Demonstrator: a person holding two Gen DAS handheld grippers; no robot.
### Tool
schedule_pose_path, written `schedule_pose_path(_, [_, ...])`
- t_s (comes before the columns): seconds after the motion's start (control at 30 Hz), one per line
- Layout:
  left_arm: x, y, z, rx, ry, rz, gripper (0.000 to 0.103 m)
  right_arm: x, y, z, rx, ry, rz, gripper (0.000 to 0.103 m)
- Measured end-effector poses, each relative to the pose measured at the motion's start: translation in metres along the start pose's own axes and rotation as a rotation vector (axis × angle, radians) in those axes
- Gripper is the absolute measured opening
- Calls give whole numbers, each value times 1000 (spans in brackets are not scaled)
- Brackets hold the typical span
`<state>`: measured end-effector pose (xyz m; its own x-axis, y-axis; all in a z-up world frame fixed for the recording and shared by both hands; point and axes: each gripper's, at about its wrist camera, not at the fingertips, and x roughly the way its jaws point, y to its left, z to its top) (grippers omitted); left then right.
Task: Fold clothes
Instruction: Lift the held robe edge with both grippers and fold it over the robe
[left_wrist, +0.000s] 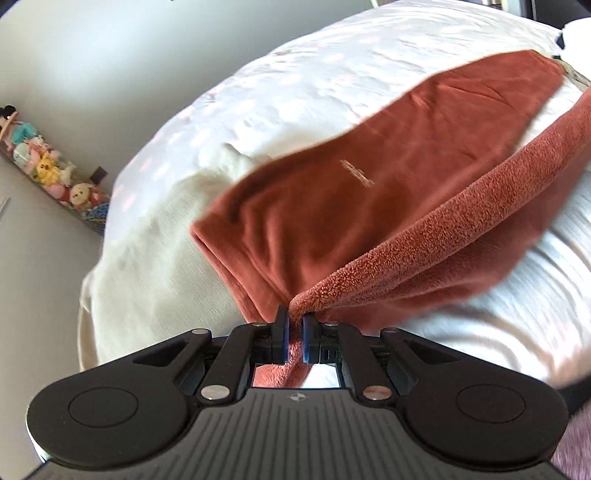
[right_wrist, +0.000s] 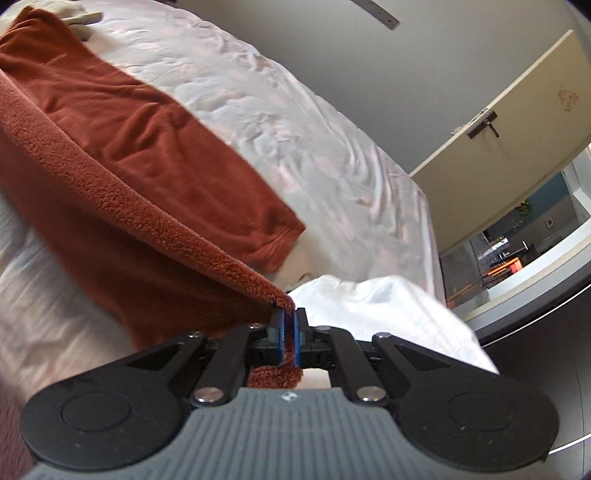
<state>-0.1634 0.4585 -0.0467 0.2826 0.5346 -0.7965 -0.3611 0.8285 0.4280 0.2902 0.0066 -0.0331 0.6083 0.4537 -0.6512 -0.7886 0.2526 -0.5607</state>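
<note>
Home bedroom | wide bed under a rumpled pale pink-patterned sheet (right_wrist: 295, 122) fills the frame | beside the bed, a row of small colourful plush toys (left_wrist: 55, 173) along the wall | beyond the bed's far corner, a cream door with a dark lever handle (right_wrist: 517, 122)

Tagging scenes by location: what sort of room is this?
Most likely a bedroom at home. A bed with a pale patterned sheet fills both views, a row of plush toys lines a shelf by the wall, and a door stands open.
</note>
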Motion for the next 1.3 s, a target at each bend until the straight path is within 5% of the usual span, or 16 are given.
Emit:
schedule_pose_path(0.2, [25, 22, 41, -21, 29, 0, 4, 44, -39, 41, 108, 28, -39, 0])
schedule_pose_path(0.3, [37, 17, 57, 36, 50, -8, 4, 59, -47, 58, 179, -6, 73, 0])
schedule_pose_path(0.43, [58, 17, 66, 78, 84, -4, 4, 86, -19, 70, 92, 24, 226, 2])
schedule_pose_path(0.6, [75, 22, 62, 71, 114, -7, 4, 128, 12, 60, 13, 102, 338, 38])
schedule_pose_path(0.87, [81, 22, 54, 42, 142, -3, 4, 182, 26, 33, 57, 209, 360, 52])
schedule_pose_path(0.93, [79, 21, 51, 25, 142, 3, 4, 187, 26, 26, 115, 234, 384, 46])
schedule_pose_path(0.97, [77, 20, 50, 16, 141, 8, 4, 188, 26, 23, 143, 241, 394, 32])
schedule_pose_path(1.0, [75, 19, 48, 8, 140, 15, 4, 186, 26, 22, 157, 237, 402, 6])
schedule_pose_path(1.13, [61, 19, 41, -11, 126, 36, 4, 156, 26, 19, 112, 172, 347, 5])
schedule_pose_path(1.3, [40, 23, 34, -26, 97, 53, 5, 105, -11, 20, 205, 63, 251, 4])
